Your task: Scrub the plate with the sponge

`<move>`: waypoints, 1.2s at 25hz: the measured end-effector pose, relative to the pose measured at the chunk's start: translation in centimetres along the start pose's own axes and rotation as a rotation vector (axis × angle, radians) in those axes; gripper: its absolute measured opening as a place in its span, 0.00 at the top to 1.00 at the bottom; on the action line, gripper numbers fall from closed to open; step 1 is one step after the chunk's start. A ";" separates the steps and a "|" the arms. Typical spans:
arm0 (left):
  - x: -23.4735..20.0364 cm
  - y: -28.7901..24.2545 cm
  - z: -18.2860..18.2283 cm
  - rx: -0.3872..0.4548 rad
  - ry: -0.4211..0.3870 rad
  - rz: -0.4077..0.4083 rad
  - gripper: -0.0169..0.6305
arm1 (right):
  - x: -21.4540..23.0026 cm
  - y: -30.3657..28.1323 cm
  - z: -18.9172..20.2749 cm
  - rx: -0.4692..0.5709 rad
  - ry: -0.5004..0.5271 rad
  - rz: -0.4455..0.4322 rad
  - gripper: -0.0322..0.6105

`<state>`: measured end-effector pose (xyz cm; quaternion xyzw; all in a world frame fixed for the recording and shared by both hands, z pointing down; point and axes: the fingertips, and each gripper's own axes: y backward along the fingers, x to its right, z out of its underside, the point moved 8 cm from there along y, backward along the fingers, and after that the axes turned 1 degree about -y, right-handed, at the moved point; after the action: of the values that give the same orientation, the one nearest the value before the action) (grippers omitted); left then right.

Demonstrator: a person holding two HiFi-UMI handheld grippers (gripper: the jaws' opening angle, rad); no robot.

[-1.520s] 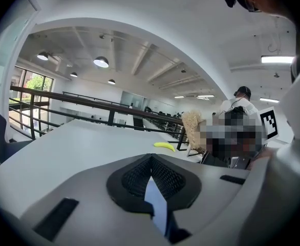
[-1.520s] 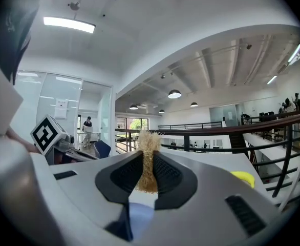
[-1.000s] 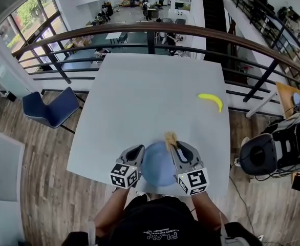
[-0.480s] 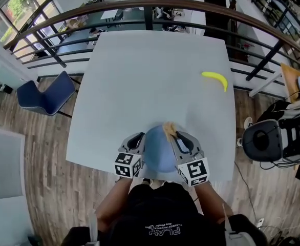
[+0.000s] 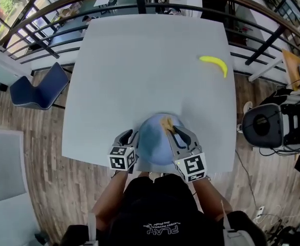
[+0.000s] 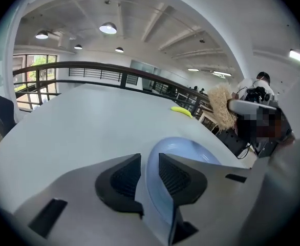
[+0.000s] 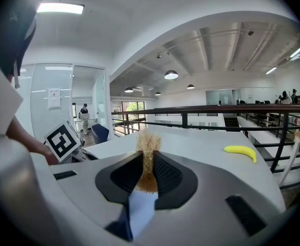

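A light blue plate point(image 5: 156, 143) sits at the near edge of the white table point(image 5: 150, 60). My left gripper point(image 5: 131, 136) is at the plate's left rim. In the left gripper view its jaws point(image 6: 149, 158) are opening, with the plate's rim point(image 6: 188, 150) standing between the pads and a gap showing beside it. My right gripper point(image 5: 171, 132) is over the plate's right side, shut on a tan fibrous sponge point(image 5: 166, 122). In the right gripper view the sponge point(image 7: 148, 142) sticks up from between the pads point(image 7: 163, 174), with the plate point(image 7: 140, 209) just below.
A yellow banana point(image 5: 215, 63) lies at the table's far right, apart from the plate. A dark railing point(image 5: 273, 40) runs behind and to the right of the table. A blue chair point(image 5: 35, 94) stands at the left, and a black machine point(image 5: 268, 129) at the right.
The head view has dipped, so table and plate sit higher in the picture. The left gripper has drawn back a little from the plate's left rim. The sponge stays at the plate's far right.
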<state>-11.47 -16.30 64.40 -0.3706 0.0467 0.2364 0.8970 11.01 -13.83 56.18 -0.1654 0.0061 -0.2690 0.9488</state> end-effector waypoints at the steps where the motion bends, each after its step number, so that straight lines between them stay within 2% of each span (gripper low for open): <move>1: 0.0 -0.4 0.6 -0.026 -0.001 0.002 0.81 | 0.0 0.0 0.2 -0.001 0.002 -0.004 0.84; 5: -0.1 -1.6 2.5 -0.121 -0.007 0.007 0.81 | 0.6 -0.4 0.5 -0.014 0.001 -0.004 0.84; 11: -0.1 -1.8 4.5 -0.182 0.040 0.024 0.81 | 1.1 -0.2 1.9 -0.047 -0.021 0.000 0.84; 17: -0.3 -3.0 4.8 -0.205 0.100 0.028 0.81 | 0.9 -0.8 4.8 -0.133 -0.109 -0.012 0.84; 24: -0.1 -4.2 4.8 -0.244 0.144 0.022 0.81 | 0.1 -1.1 5.8 -0.180 -0.122 -0.014 0.84; 30: 0.0 -4.5 5.0 -0.247 0.169 0.019 0.86 | -0.4 -0.8 6.5 -0.193 -0.122 -0.032 0.84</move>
<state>-9.88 -15.61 70.92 -0.4961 0.0960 0.2170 0.8352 10.92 -12.18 62.56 -0.2723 -0.0282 -0.2717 0.9226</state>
